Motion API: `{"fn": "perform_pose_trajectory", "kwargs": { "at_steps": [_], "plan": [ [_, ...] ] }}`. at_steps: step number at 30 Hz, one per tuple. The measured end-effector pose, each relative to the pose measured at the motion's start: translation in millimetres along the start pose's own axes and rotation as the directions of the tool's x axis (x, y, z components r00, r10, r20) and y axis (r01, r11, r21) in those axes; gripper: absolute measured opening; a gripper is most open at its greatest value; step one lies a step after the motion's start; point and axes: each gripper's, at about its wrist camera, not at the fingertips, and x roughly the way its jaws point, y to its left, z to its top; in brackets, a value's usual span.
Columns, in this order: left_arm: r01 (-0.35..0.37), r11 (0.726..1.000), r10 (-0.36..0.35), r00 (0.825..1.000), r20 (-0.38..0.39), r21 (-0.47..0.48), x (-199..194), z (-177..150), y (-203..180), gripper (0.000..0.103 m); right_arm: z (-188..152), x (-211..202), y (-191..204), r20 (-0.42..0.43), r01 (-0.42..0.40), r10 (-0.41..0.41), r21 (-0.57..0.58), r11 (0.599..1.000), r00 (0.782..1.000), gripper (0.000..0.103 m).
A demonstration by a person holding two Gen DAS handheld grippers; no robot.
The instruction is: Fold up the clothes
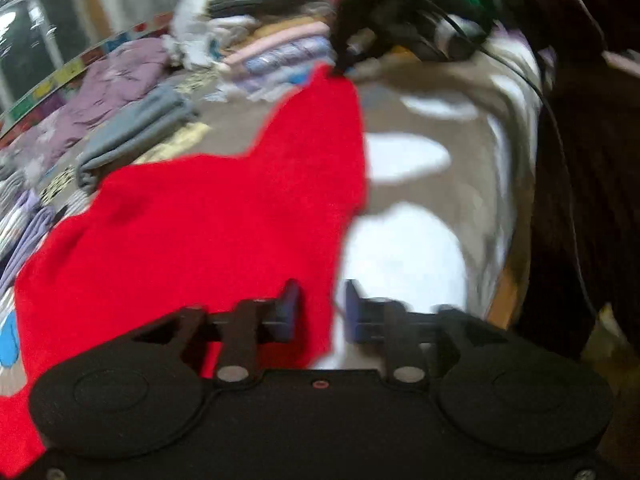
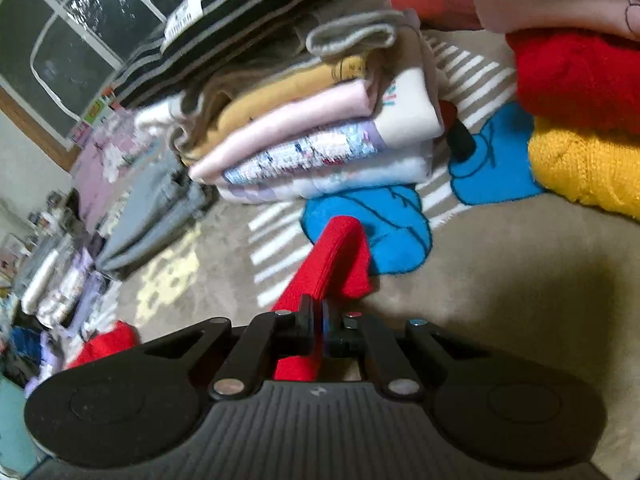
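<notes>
Left wrist view: the left gripper [image 1: 322, 312] hovered low in the frame with its blue-padded fingers [image 1: 289, 312] set narrowly apart, holding nothing; the right-hand edge of the red knitted garment [image 1: 224, 232] lay in the gap beneath them. That garment spread across the centre of the frame over the beige patterned blanket [image 1: 460, 92], rising to a point in the upper middle, where the right gripper [image 1: 340, 70], blurred, pinched its far corner. A folded grey garment [image 1: 136, 132] lay at middle left, beside a stack of folded pastel clothes [image 1: 276, 52] in the upper centre.

Right wrist view: the right gripper [image 2: 318, 330] stood at lower centre, fingers closed tight on a fold of the red knitted garment [image 2: 336, 256], which looped above them. The stack of folded pastel clothes [image 2: 312, 128] filled the upper centre; folded red and yellow knitwear [image 2: 580, 120] sat at right.
</notes>
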Motion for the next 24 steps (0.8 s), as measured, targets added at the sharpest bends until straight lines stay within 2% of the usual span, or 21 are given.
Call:
{"fn": "perform_pose_trajectory", "kwargs": {
  "at_steps": [3,4,6,8,10,12,13,15,16,19,24],
  "plan": [
    [-0.046,0.997,0.043,0.997,0.063,0.056,-13.8,2.7,-14.2,0.039,-3.5,-3.0,-5.2,0.021,0.015,-0.015,0.015,1.0,1.0,0.017],
    [-0.072,0.995,0.065,0.993,0.101,0.071,-17.2,6.7,-18.3,0.043,-4.6,-5.1,-8.2,0.027,0.011,-0.012,0.025,1.0,1.0,0.021],
    [-0.152,0.981,0.13,0.977,0.169,0.124,-17.1,12.4,-31.4,0.043,-6.5,-8.7,-13.9,0.04,0.005,-0.007,0.041,0.999,0.999,0.029],
    [-0.247,0.941,0.198,0.956,0.216,0.232,-11.1,14.8,-52.1,0.043,-8.2,-12.0,-19.8,0.055,-0.001,-0.002,0.057,0.998,0.998,0.032],
    [-0.314,0.882,0.243,0.942,0.232,0.351,3.3,12.5,-67.2,0.042,-9.4,-12.8,-26.7,0.066,-0.025,0.019,0.1,0.995,0.998,0.035],
    [-0.354,0.819,0.278,0.933,0.227,0.452,21.9,9.8,-75.9,0.037,-10.2,-12.8,-31.8,0.076,-0.049,0.039,0.133,0.99,0.996,0.036],
    [-0.362,0.8,0.29,0.931,0.22,0.479,28.5,8.5,-77.2,0.037,-10.4,-12.3,-32.9,0.081,-0.059,0.047,0.143,0.988,0.996,0.039],
    [-0.365,0.783,0.306,0.931,0.198,0.503,39.1,7.2,-76.3,0.035,-9.7,-10.3,-34.3,0.092,-0.081,0.067,0.16,0.984,0.994,0.045],
    [-0.361,0.783,0.311,0.932,0.185,0.507,45.8,7.6,-75.1,0.033,-8.7,-8.6,-34.2,0.098,-0.094,0.078,0.167,0.981,0.992,0.049],
    [-0.338,0.799,0.293,0.941,0.169,0.498,54.7,7.4,-73.3,0.013,-5.3,-2.6,-36.7,0.117,-0.128,0.108,0.185,0.974,0.987,0.052],
    [-0.282,0.88,0.232,0.957,0.172,0.382,44.0,17.7,-54.8,0.01,-1.5,10.6,-40.8,0.14,-0.188,0.162,0.202,0.961,0.977,0.052]
  ]
}}
